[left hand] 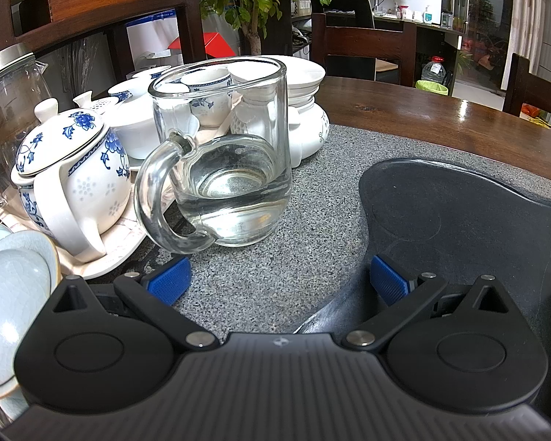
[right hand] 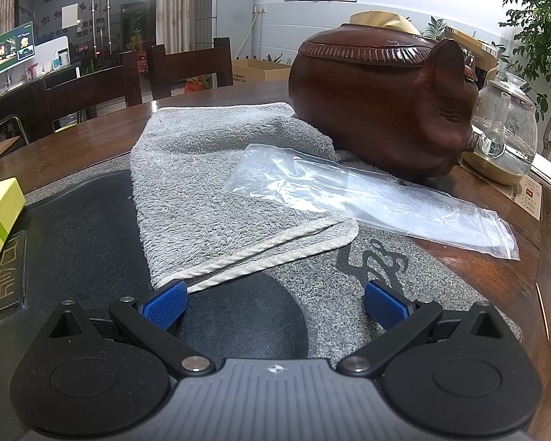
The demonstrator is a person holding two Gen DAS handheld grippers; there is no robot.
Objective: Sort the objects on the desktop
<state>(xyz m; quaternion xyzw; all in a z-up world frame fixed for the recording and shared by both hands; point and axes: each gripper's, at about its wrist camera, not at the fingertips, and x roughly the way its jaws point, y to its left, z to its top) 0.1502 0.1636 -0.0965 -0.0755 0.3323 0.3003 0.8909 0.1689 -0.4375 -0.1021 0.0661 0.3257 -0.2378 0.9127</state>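
Left gripper (left hand: 279, 283): we hold it spread wide and empty, low over the speckled grey stone tray (left hand: 312, 198), with nothing between the blue pads.
Right gripper (right hand: 275, 305): also released and empty, facing the grey towel (right hand: 209, 169).
Glass pitcher (left hand: 224, 154): it stands upright on the tray just ahead of our left gripper, handle turned toward us, and appears to hold some water. It touches neither pad.
Tea ware: the blue-and-white teapot (left hand: 73, 176) sits on a cloth-lined dish to the pitcher's left, with white cups and bowls (left hand: 209, 99) crowded behind.
Towel side: the towel lies loosely folded across the tray and the table (right hand: 92, 128); a clear plastic bag (right hand: 367, 198) rests partly on it, and the wooden pig jar (right hand: 378, 103) stands behind, touching the towel's far edge.
Progress: we judge the sorting barely begun, or between steps, since nothing is gripped and things look scattered.
Left to do: likely the pitcher, the bag and the towel; we cannot tell where each belongs.
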